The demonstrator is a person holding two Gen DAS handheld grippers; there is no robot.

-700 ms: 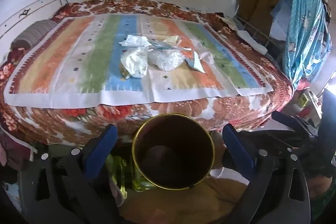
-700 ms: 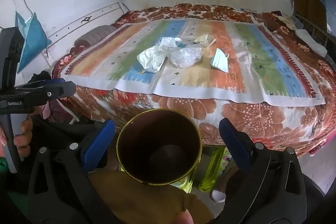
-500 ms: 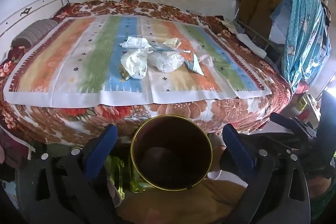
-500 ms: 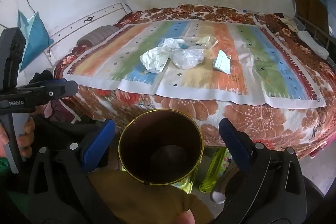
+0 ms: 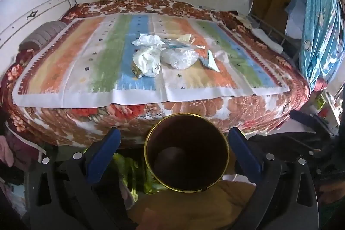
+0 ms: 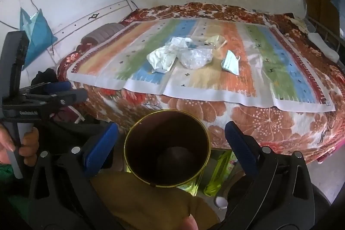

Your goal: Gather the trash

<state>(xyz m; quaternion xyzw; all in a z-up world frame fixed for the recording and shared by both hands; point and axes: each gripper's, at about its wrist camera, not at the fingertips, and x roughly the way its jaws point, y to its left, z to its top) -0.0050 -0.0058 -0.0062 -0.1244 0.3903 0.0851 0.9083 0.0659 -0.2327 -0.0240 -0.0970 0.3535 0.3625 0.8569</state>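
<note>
- A heap of trash lies mid-bed on a striped sheet (image 5: 86, 70): a crumpled white wrapper (image 5: 148, 60), a clear plastic bag (image 5: 180, 57) touching it, and a face mask (image 6: 231, 62) just beside.
- The left gripper (image 5: 174, 144) hangs with jaws spread wide, gripping nothing.
- The right gripper (image 6: 171, 139) is likewise released and empty.
- A gold-rimmed bin (image 6: 167, 148) stands below the bed's near edge, seen between each pair of blue fingers.
- A hand (image 6: 19, 143) grips the left tool's handle.
</note>
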